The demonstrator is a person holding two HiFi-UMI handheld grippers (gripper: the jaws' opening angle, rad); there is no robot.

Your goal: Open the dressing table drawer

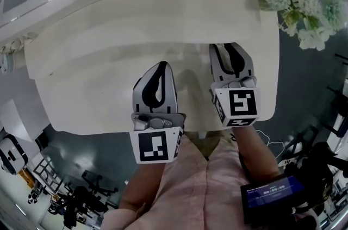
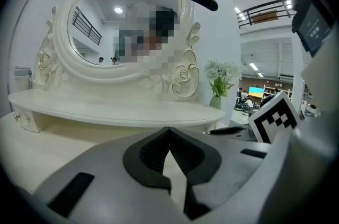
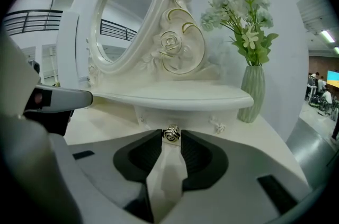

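The cream dressing table has a raised shelf under an oval mirror. A small drawer front sits beneath that shelf, with a gold rose-shaped knob. My right gripper is shut on this knob, its tips on either side of it. In the head view the right gripper reaches up to the shelf edge, which hides the drawer. My left gripper is shut on nothing and hovers over the tabletop, left of the right one.
A pale green vase of white flowers stands at the table's right end. Two smaller knobs flank the gripped one. The mirror's carved frame rises behind the shelf. The table's front edge is near the person's body.
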